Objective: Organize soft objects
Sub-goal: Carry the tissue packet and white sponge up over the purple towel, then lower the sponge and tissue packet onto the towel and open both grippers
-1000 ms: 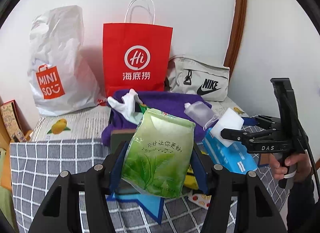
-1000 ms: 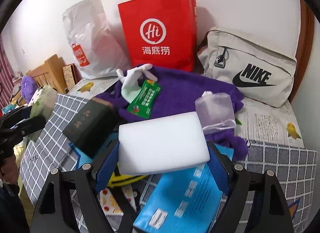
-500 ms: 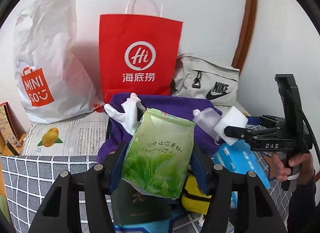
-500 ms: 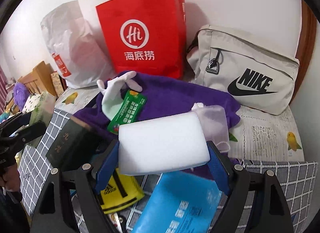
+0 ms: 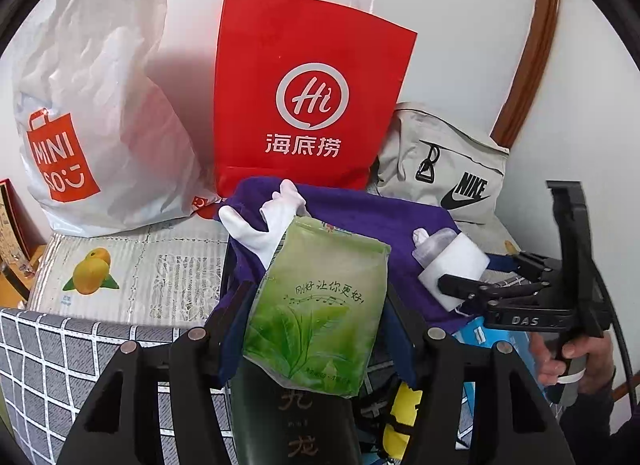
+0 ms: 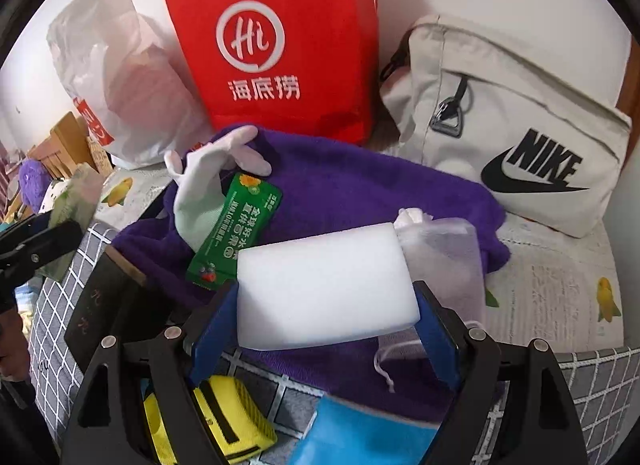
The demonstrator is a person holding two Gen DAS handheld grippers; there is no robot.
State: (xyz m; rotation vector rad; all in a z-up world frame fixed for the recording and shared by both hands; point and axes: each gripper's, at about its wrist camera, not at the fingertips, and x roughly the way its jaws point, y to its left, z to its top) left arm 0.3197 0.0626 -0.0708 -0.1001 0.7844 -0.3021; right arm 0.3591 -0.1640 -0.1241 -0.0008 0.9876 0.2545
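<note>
I've carried both loads twd the bags: left gripper (image 5: 316,309) pinching green pouch (image 5: 320,305), right gripper (image 6: 326,305) pinching white sponge (image 6: 326,285), red bag (image 5: 308,89) now nearer; drop-off likely next.

I read "Hi 海底捞" on the red paper bag (image 5: 304,105), "MINISO" on the white plastic bag (image 5: 80,113) at 9 o'clock, "NIKE" on the beige pouch (image 6: 520,125), "DAS" on the right gripper (image 5: 448,283), "刚好让你更好" on the green pack (image 5: 320,305).
</note>
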